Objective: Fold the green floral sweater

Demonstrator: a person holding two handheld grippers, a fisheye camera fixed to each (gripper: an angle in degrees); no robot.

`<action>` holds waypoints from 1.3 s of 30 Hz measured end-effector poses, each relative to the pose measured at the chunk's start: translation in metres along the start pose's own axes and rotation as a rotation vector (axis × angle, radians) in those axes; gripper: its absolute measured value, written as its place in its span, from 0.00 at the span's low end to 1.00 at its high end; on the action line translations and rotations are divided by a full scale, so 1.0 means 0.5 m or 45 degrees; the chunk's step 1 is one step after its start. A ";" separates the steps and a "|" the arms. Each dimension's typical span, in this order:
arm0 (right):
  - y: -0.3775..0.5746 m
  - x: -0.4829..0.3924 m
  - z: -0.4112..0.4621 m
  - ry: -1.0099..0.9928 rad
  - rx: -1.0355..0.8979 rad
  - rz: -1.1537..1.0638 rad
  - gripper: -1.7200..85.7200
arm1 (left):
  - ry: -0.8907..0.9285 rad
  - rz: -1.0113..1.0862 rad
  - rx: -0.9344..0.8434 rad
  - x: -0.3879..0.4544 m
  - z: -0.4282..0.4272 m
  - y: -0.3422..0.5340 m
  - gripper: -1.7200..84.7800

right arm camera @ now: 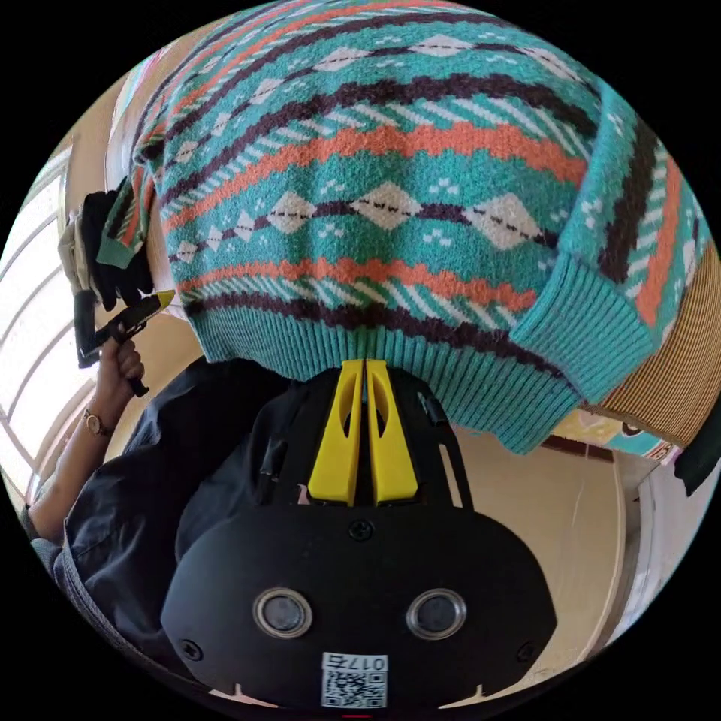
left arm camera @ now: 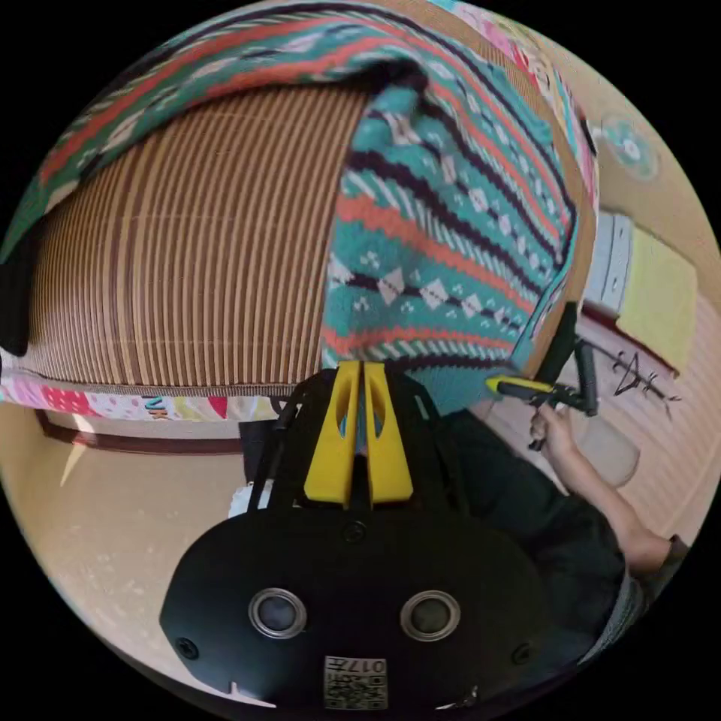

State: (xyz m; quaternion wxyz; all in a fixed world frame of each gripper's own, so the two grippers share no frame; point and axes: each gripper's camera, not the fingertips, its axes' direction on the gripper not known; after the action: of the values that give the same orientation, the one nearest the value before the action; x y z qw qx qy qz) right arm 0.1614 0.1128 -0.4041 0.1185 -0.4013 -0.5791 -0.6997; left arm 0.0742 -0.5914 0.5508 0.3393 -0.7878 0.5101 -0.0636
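The green sweater (left arm camera: 443, 225), knitted teal with orange, dark and white bands, lies over a striped bamboo mat (left arm camera: 188, 248). My left gripper (left arm camera: 363, 366) is shut on its ribbed hem, with teal knit showing through the jaw slots. In the right gripper view the sweater (right arm camera: 390, 188) spreads wide, and my right gripper (right arm camera: 364, 364) is shut on the ribbed hem (right arm camera: 420, 360). A sleeve cuff (right arm camera: 586, 330) hangs at the right. Each view catches the other gripper at the hem's far end: the right gripper (left arm camera: 511, 386) and the left gripper (right arm camera: 159, 302), each held in a hand.
A colourful quilt edge (left arm camera: 113, 404) runs under the mat, with beige floor (left arm camera: 113, 518) beyond it. The person's dark clothing (right arm camera: 150, 481) is close to both grippers. A fan (left arm camera: 629, 146), a yellowish cloth (left arm camera: 657, 300) and a bright window (right arm camera: 30, 248) lie further off.
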 end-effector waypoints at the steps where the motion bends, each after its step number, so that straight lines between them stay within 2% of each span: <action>1: 0.011 0.015 -0.013 -0.104 0.039 0.055 0.02 | 0.182 -0.114 0.133 -0.059 -0.054 -0.005 0.06; 2: 0.017 0.022 -0.019 -0.157 0.060 0.082 0.02 | 0.364 -0.263 0.262 -0.130 -0.104 -0.011 0.08; 4: 0.046 0.047 -0.037 -0.333 0.153 0.175 0.02 | 0.587 -0.533 0.473 -0.246 -0.167 -0.015 0.12; 5: 0.054 0.051 -0.040 -0.359 0.173 0.197 0.02 | 0.721 -0.685 0.619 -0.317 -0.196 -0.014 0.13; 7: 0.088 0.063 -0.048 -0.411 0.231 0.277 0.02 | 0.890 -0.894 0.765 -0.409 -0.214 -0.016 0.16; 9: 0.117 0.064 -0.050 -0.425 0.262 0.330 0.02 | 1.087 -1.056 0.847 -0.482 -0.203 -0.023 0.17; 11: 0.144 0.060 -0.049 -0.431 0.284 0.370 0.02 | 1.379 -1.226 0.932 -0.542 -0.163 -0.029 0.17; 13: 0.178 0.051 -0.046 -0.431 0.304 0.417 0.02 | 1.450 -1.305 0.926 -0.561 -0.139 -0.035 0.14; 19: 0.249 0.033 -0.049 -0.533 0.427 0.553 0.02 | 1.327 -1.257 0.858 -0.583 -0.114 -0.019 0.06; 21: 0.263 0.033 -0.054 -0.589 0.480 0.580 0.02 | 1.234 -1.155 0.800 -0.572 -0.139 -0.015 0.05; 23: 0.274 0.039 -0.060 -0.658 0.532 0.602 0.02 | 1.092 -0.906 0.744 -0.521 -0.197 -0.007 0.04; 27: 0.295 0.081 -0.079 -0.826 0.655 0.662 0.02 | 1.062 -0.663 0.757 -0.403 -0.253 0.041 0.04; 30: 0.308 0.129 -0.095 -0.937 0.736 0.727 0.02 | 0.910 -0.457 0.899 -0.301 -0.315 0.073 0.03; 32: 0.312 0.156 -0.107 -0.989 0.762 0.750 0.02 | 0.594 -0.239 1.049 -0.180 -0.369 0.091 0.03; 34: 0.309 0.187 -0.126 -1.025 0.764 0.737 0.03 | 0.376 -0.085 1.145 -0.064 -0.384 0.100 0.04; 39: 0.288 0.239 -0.160 -0.971 0.665 0.646 0.04 | 0.095 0.357 1.194 0.307 -0.264 0.088 0.06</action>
State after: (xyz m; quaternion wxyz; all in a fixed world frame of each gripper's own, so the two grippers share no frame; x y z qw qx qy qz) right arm 0.1405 0.0328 -0.2182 0.1611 -0.7121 -0.6208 -0.2856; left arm 0.0543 -0.7941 0.5872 0.6443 -0.4712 0.5394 -0.2683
